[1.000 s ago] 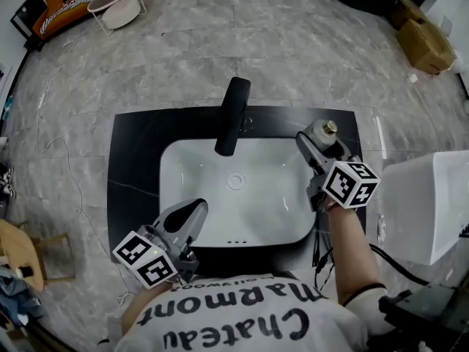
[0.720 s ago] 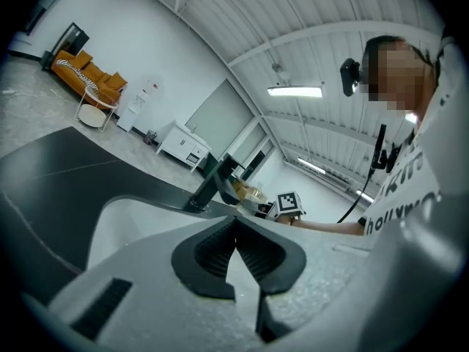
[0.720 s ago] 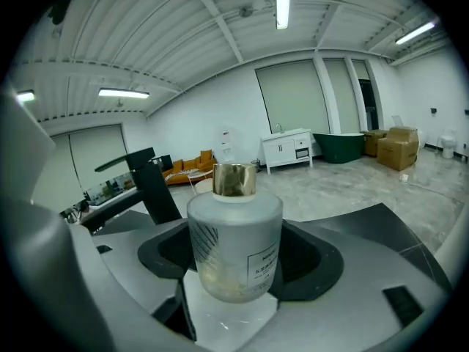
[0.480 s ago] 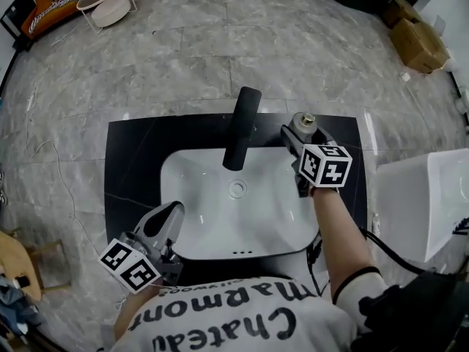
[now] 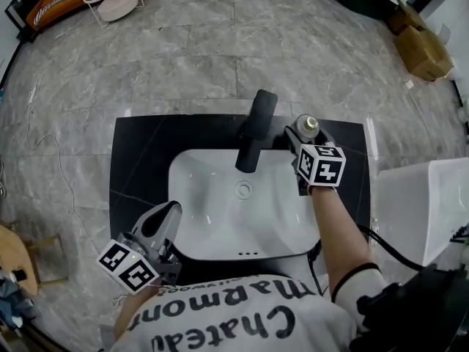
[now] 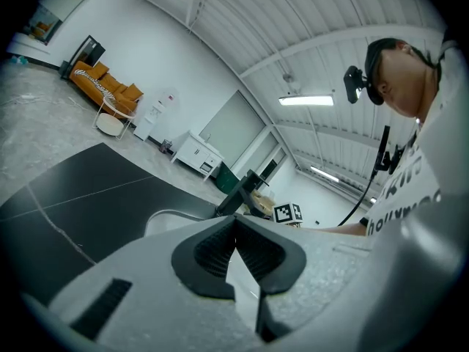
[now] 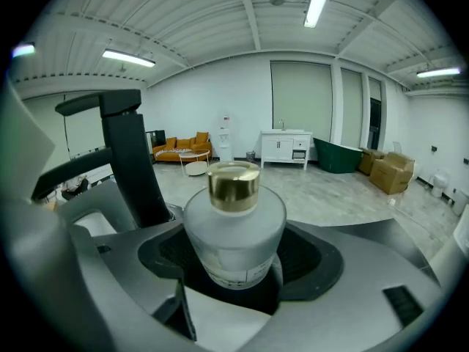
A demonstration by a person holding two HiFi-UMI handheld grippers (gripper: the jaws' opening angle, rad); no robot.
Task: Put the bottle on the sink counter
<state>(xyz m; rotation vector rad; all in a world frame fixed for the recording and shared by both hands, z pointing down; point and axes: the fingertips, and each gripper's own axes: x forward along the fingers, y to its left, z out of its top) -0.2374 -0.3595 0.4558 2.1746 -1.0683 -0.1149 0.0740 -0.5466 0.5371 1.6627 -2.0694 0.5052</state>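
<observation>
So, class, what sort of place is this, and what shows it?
Probably a showroom-like hall, not a home bathroom: the sink counter stands alone on open stone floor, with an orange sofa and cardboard boxes.

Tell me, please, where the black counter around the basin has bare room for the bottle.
The widest bare patch of counter lies left of the basin. A narrower strip runs along the basin's right. Behind it is crowded: the faucet, and the right gripper holding the bottle.
</observation>
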